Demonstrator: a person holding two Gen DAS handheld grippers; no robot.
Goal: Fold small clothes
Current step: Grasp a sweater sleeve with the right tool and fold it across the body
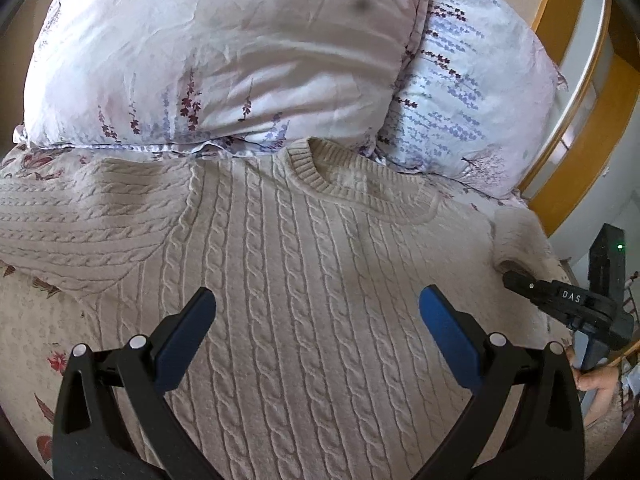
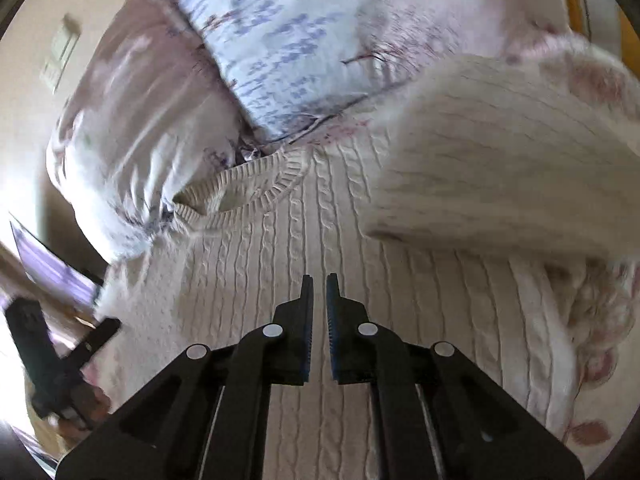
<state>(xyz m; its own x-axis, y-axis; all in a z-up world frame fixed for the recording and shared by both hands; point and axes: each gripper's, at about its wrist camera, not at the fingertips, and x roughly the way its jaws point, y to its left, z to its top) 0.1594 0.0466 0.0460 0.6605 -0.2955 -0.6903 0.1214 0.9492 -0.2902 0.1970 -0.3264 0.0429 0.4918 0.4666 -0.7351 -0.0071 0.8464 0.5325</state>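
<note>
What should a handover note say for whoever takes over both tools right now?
Left tool: open, empty, hovering over the sweater's chest.
Right tool: nearly closed with a thin gap, nothing between its fingers, above the sweater.
Sweater: cream cable-knit, lying front up on the bedspread, collar toward the pillows.
Done: the right-side sleeve looks flipped inward over the body.
Left: the other sleeve lies spread out; fold it in, then fold the body.
</note>
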